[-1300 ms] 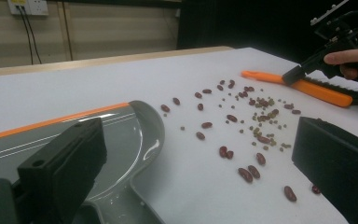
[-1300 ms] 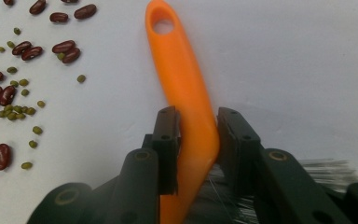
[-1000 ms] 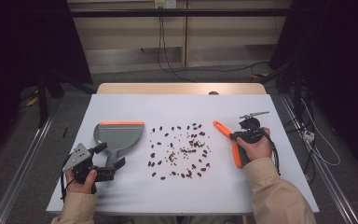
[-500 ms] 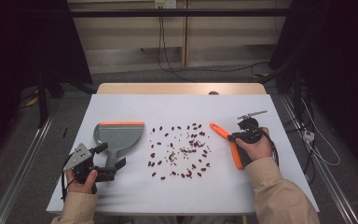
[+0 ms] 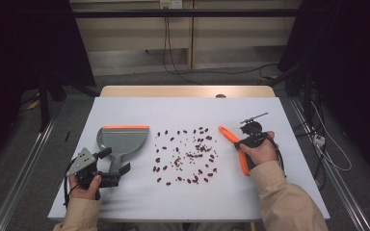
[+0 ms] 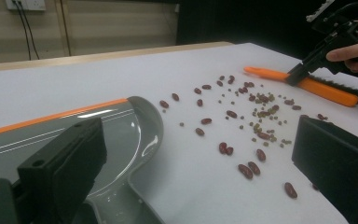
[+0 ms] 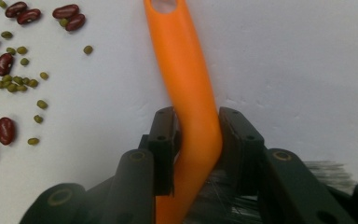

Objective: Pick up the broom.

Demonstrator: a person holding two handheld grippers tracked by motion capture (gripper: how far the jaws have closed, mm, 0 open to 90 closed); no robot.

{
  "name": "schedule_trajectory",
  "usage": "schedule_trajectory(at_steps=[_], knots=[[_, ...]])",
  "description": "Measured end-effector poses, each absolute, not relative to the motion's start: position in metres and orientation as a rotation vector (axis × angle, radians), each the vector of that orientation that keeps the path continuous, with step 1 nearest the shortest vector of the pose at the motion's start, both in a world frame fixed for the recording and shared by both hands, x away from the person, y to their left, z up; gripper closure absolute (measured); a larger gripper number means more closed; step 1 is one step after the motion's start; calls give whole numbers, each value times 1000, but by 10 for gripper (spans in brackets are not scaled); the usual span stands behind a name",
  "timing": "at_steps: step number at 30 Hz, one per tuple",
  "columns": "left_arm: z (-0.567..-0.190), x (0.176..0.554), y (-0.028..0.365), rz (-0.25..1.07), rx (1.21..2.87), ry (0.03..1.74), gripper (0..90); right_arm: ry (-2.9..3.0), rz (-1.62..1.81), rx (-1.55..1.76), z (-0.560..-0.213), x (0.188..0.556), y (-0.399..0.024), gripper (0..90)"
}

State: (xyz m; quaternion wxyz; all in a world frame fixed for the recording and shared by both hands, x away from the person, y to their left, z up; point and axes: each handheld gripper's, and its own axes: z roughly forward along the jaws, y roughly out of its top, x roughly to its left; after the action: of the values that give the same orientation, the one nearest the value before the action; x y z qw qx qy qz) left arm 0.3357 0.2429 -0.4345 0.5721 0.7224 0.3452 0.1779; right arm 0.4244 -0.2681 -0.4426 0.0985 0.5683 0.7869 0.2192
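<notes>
A white counter (image 5: 270, 192) carries a scatter of red beans (image 5: 185, 156) and small green beans at its middle; the places below are told from that scatter.

To the left of the beans lies a grey dustpan (image 5: 123, 142) with an orange lip on its far edge, its handle running toward the person. The left tool (image 5: 111, 168) hangs at that handle, held in the left hand (image 5: 84, 185). In the left gripper view its two black jaws stand wide apart, with the dustpan's curved wall (image 6: 140, 135) between them and nothing gripped; whether a jaw touches the pan I cannot tell.

To the right of the beans lies an orange brush (image 5: 235, 147), handle tip pointing away from the person and toward the scatter's far right edge, dark bristles along its right side. The right tool (image 7: 196, 140), held in the right hand (image 5: 260, 153), is clamped on the brush's orange handle (image 7: 191, 93), one jaw on each side, just above the bristles (image 7: 326, 168). The nearest beans (image 7: 67, 16) sit just beside the handle.
</notes>
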Motion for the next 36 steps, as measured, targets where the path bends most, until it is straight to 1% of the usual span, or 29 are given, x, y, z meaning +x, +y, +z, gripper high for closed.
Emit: schedule_trajectory(at_steps=[11, 17, 23, 29, 33, 36], knots=[[-433, 335, 244, 428, 1682, 807, 28, 2325, 629, 1677, -442, 424, -266, 698], [-432, 335, 242, 435, 1686, 804, 28, 2323, 712, 1677, -438, 422, -274, 700], [-428, 334, 240, 446, 1687, 808, 28, 2188, 962, 1661, -425, 408, -293, 702], [-423, 332, 234, 456, 1681, 794, 28, 1999, 1279, 1602, -416, 383, -313, 705], [-417, 331, 226, 435, 1668, 783, 28, 1874, 1442, 1520, -406, 366, -321, 709], [-412, 331, 218, 424, 1667, 766, 28, 1829, 1508, 1503, -403, 361, -323, 711]])
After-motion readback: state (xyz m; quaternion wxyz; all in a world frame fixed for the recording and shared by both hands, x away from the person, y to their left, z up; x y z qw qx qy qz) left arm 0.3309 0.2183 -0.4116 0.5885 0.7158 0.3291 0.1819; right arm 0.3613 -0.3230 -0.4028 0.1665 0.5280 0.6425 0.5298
